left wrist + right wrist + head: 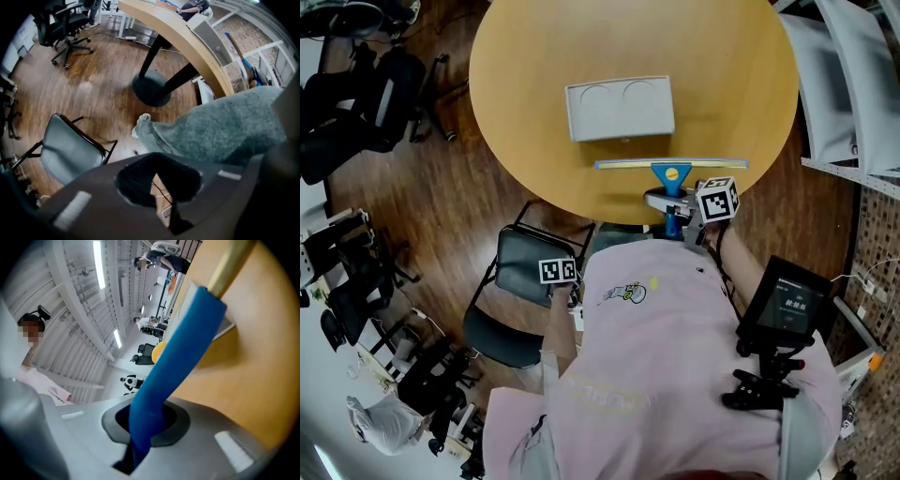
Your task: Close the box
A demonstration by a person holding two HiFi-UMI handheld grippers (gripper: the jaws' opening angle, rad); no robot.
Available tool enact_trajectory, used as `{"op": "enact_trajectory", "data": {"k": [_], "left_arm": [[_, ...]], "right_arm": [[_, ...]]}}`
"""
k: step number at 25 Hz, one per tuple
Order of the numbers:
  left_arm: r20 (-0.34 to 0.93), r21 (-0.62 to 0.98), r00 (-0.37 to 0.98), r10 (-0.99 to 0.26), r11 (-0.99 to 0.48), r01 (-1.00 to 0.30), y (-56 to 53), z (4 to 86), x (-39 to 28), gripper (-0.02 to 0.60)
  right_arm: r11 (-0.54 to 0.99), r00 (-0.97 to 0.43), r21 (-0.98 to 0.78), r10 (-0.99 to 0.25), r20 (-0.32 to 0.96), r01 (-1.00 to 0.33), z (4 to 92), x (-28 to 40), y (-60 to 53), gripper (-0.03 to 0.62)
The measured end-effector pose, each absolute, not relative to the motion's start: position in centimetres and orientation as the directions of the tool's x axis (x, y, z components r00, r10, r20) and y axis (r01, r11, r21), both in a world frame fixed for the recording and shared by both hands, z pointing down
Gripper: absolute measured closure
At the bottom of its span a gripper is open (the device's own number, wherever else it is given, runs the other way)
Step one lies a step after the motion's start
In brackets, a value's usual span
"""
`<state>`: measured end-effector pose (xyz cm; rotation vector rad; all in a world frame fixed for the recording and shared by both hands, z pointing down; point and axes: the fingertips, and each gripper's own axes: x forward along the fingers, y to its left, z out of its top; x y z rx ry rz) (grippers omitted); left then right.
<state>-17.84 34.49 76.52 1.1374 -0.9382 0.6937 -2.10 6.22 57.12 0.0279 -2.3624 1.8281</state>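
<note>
A white box [620, 109] lies on the round wooden table [534, 56], its lid down, with two round dents on top. Nearer me, a tool with a long pale crossbar [670, 164] and a blue handle [672, 180] lies at the table's front edge. My right gripper [673, 208] is shut on that blue handle [183, 348], which runs up between the jaws of the right gripper [140, 432]. My left gripper [559, 274] hangs low beside my body, away from the table. In its own view the left gripper [161, 187] is shut with nothing held.
A black chair [520, 272] stands under my left gripper, also seen as the chair [70, 150] on the wood floor. The table's dark pedestal base [152, 89] and my trouser leg [220, 126] are close by. Office chairs [356, 103] crowd the left side.
</note>
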Motion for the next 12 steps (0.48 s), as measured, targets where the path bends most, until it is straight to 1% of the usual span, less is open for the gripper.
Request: {"op": "enact_trajectory", "data": {"k": [2,6,7,9,11,12], "left_arm": [[0.888,0.444,0.46,-0.002,0.265,-0.856,33.5,76.3,-17.2,0.577],[0.883,0.462,0.469,-0.024,0.227,-0.857,32.2,76.5,-16.7,0.577],[0.883,0.462,0.469,-0.026,0.229,-0.857,32.2,76.7,-17.0,0.578],[0.885,0.456,0.465,-0.026,0.245,-0.856,32.6,76.7,-17.3,0.577],[0.888,0.448,0.459,-0.021,0.261,-0.855,33.5,76.4,-17.3,0.577],[0.891,0.442,0.454,-0.016,0.269,-0.856,34.0,76.3,-17.3,0.577]], "right_arm": [[0.269,-0.991,-0.953,-0.04,0.131,-0.137,56.1,1.6,2.9,0.577],[0.298,-0.956,-0.932,-0.266,0.125,-0.205,56.4,8.2,-7.5,0.577],[0.284,-0.939,-0.93,-0.313,0.142,-0.235,57.2,9.2,-10.1,0.577],[0.179,-0.892,-0.933,-0.395,0.221,-0.311,59.5,10.7,-14.1,0.577],[0.088,-0.859,-0.93,-0.422,0.29,-0.357,61.5,11.0,-16.8,0.577],[0.085,-0.85,-0.921,-0.425,0.312,-0.381,62.5,11.0,-18.0,0.576]]}}
